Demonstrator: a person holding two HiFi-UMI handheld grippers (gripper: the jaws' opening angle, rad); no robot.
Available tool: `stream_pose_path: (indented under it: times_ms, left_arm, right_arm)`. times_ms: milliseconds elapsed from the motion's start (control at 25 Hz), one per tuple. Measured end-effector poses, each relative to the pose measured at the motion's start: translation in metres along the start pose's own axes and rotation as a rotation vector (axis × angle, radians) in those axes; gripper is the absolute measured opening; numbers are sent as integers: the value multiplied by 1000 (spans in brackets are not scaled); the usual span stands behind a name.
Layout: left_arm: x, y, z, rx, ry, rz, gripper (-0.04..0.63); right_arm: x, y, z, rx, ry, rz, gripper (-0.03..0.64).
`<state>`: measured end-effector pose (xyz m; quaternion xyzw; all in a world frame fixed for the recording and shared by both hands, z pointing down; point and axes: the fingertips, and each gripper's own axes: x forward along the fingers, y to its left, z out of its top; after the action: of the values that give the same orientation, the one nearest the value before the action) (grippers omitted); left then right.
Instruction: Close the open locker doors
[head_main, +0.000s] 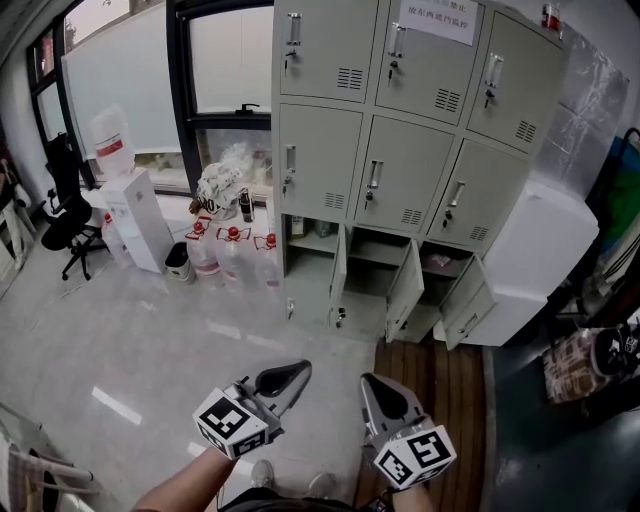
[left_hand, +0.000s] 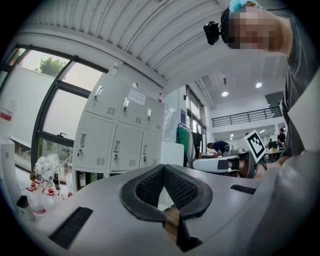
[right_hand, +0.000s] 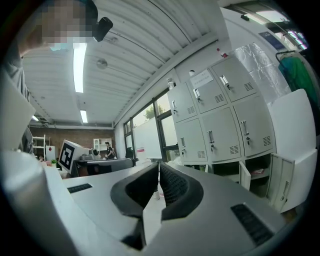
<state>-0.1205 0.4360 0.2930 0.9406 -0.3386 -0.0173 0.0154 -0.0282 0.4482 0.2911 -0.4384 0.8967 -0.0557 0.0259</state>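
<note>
Fingers on our left gripper are pressing tip to tip with nothing between them, their black ribbed pads bowing into a diamond-shaped hollow; our right gripper is likewise sitting closed and empty. We are holding both low over the pale glossy floor, well apart from the grey sheet-metal locker cabinet. Its three bottom-row doors are hanging ajar, while the vent-slotted upper doors are sitting flush. Red-capped water jugs are standing beside it. Shelf contents are too dim to make out, and the head view is cutting off the cabinet's top row.
</note>
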Motion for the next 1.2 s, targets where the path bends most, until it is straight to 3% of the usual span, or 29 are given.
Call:
stream_pose_path:
  times_ms: [360,600,880,1200]
  left_arm:
    - [9,-32,-17,-6,37,59,9]
    - [14,-31,-23,-6,55,82,9]
    - [23,-10,-30,-20,62,94,9]
    - [46,49,-35,-36,59,72,9]
  right_arm:
    - [-27,-19,-12,27,2,47,15]
    - [-26,-28,-19,45,14,67,15]
    - [-7,-42,-27,50,40,62,15]
    - [49,-61,-38,53,78,35,15]
